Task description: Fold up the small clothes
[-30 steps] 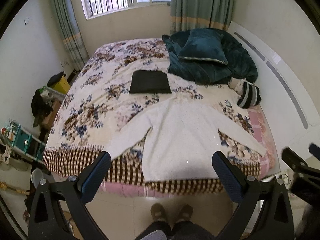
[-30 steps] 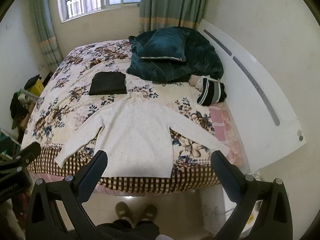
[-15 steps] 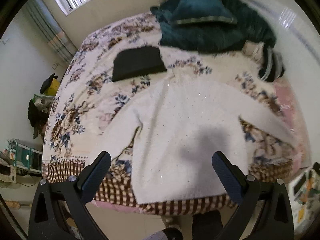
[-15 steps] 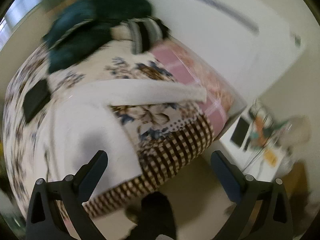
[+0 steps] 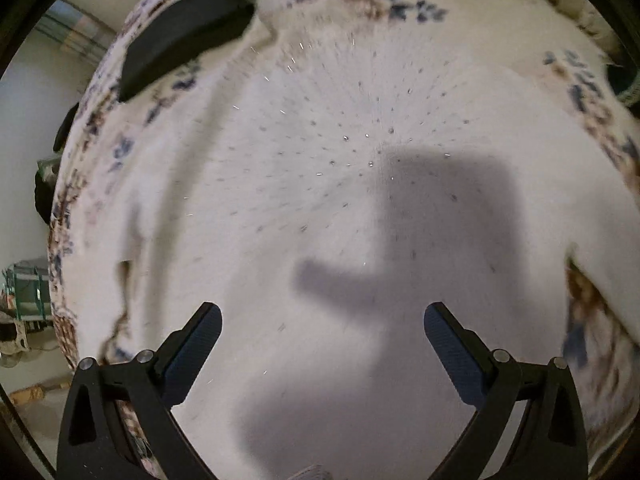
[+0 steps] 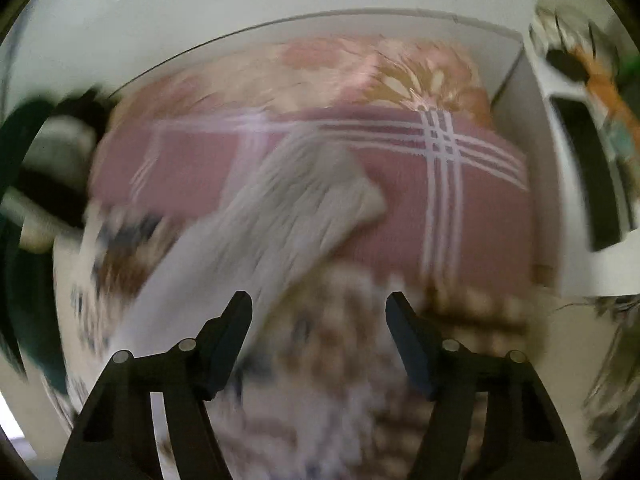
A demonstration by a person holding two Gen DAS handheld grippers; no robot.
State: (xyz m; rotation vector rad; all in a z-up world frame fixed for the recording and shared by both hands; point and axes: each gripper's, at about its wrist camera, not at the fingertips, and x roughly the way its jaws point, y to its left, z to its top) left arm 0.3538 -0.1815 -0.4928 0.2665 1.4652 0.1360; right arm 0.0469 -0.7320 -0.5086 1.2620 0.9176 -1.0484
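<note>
Both grippers point steeply down at the floral-quilted bed (image 5: 592, 92), the left gripper (image 5: 322, 322) wide open over the soft white knit sweater (image 5: 320, 184) laid flat for folding, the right gripper (image 6: 318, 312) closing, empty, near its sleeve cuff (image 6: 344, 192) by the bed's edge.

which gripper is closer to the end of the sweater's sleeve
Right. The right gripper, jaws closing with nothing between them, is just short of the sleeve end lying over the pink bedding. The left gripper is open above the white sweater's body, away from that cuff.
</note>
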